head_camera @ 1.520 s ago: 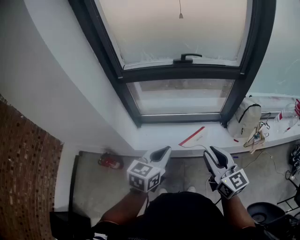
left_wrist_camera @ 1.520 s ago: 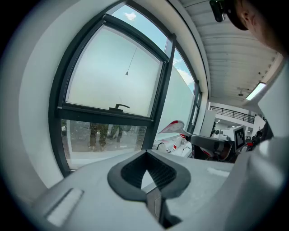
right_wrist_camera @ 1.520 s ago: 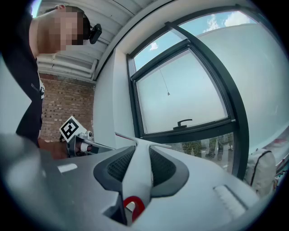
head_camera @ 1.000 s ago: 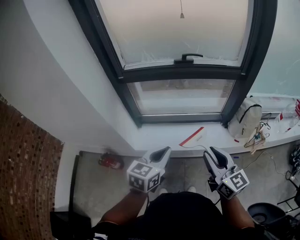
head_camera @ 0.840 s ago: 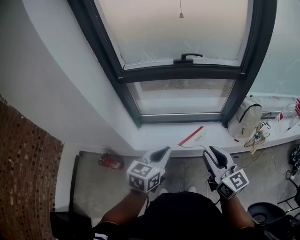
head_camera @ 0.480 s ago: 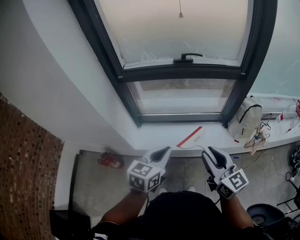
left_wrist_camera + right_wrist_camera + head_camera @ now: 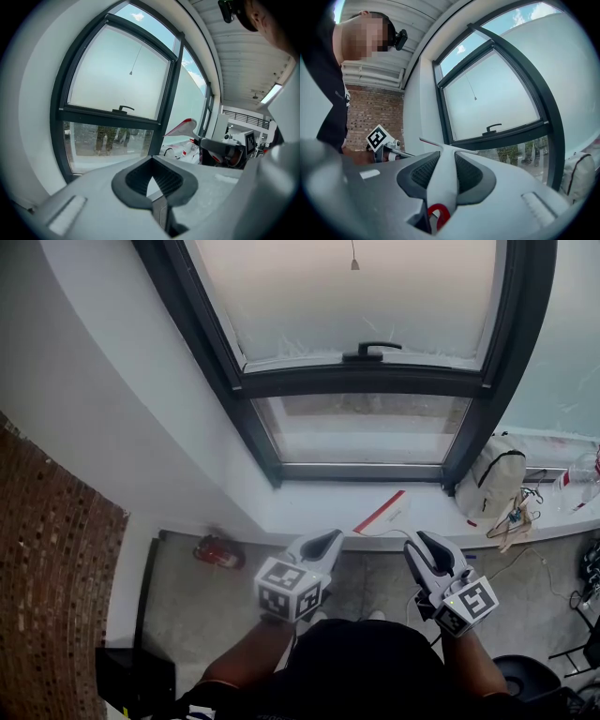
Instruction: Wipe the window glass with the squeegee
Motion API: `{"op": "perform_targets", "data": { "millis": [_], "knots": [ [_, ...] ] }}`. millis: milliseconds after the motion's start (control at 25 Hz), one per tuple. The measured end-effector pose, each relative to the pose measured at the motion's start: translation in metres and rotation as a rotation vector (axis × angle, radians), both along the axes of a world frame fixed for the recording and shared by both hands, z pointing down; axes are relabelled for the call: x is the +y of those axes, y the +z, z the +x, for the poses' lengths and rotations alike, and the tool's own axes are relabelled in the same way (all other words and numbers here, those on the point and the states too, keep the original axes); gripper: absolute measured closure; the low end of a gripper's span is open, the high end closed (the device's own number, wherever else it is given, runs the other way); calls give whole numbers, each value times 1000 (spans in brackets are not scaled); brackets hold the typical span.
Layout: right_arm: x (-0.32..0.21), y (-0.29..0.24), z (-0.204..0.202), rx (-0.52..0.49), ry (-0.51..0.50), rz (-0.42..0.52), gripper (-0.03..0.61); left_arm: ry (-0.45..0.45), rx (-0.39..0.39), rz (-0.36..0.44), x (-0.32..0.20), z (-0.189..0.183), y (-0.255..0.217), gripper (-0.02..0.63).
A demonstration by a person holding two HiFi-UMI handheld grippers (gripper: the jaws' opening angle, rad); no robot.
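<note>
The window has a large frosted upper pane (image 7: pixel 356 296) with a black handle (image 7: pixel 370 350), and a smaller clear lower pane (image 7: pixel 370 432) above the white sill (image 7: pixel 309 507). My right gripper (image 7: pixel 419 542) is shut on the white squeegee (image 7: pixel 382 511), whose red-edged blade reaches out over the sill. In the right gripper view its handle (image 7: pixel 440 183) runs between the jaws of my right gripper (image 7: pixel 443 173). My left gripper (image 7: pixel 330 538) hangs beside it, shut and holding nothing. In the left gripper view the squeegee (image 7: pixel 183 126) shows to the right, beyond the left gripper (image 7: pixel 152 180).
A white backpack (image 7: pixel 492 479) leans on the sill at the right, with cables and a bottle (image 7: pixel 577 474) past it. A red object (image 7: pixel 214 552) lies on the floor under the sill. A brick wall (image 7: pixel 47 568) stands at the left.
Both grippers stay almost where they were. The head view has drifted slightly, so the window and sill sit a little higher in the picture.
</note>
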State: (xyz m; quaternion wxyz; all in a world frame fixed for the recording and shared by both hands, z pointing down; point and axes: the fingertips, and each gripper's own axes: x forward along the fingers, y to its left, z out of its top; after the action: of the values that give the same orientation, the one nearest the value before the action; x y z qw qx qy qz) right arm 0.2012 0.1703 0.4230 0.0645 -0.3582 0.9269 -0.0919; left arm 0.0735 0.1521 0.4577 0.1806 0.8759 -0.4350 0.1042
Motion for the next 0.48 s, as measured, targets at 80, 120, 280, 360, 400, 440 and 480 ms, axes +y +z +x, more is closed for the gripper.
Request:
{"op": "perform_targets", "data": {
  "millis": [80, 120, 280, 360, 400, 440, 480],
  "knots": [
    [-1, 1, 8, -8, -5, -12, 451, -12, -3, -6, 0, 8, 4, 614],
    [-1, 2, 13, -10, -9, -17, 451, -18, -4, -9, 0, 12, 7, 614],
    [-6, 17, 33, 0, -31, -17, 451, -48, -12, -20, -1, 27, 16, 614],
    [-11, 25, 41, 3, -41, -23, 451, -62, -17, -25, -1, 33, 21, 614],
    [-13, 29, 44, 1, -45, -29, 452, -67, -21, -26, -1, 34, 25, 614],
    [-16, 31, 47, -3, -50, -35, 451, -71, -26, -28, -1, 35, 28, 614],
    [-18, 32, 48, -8, -57, -39, 451, -78, -32, -30, 0, 35, 31, 614]
  ]
}}
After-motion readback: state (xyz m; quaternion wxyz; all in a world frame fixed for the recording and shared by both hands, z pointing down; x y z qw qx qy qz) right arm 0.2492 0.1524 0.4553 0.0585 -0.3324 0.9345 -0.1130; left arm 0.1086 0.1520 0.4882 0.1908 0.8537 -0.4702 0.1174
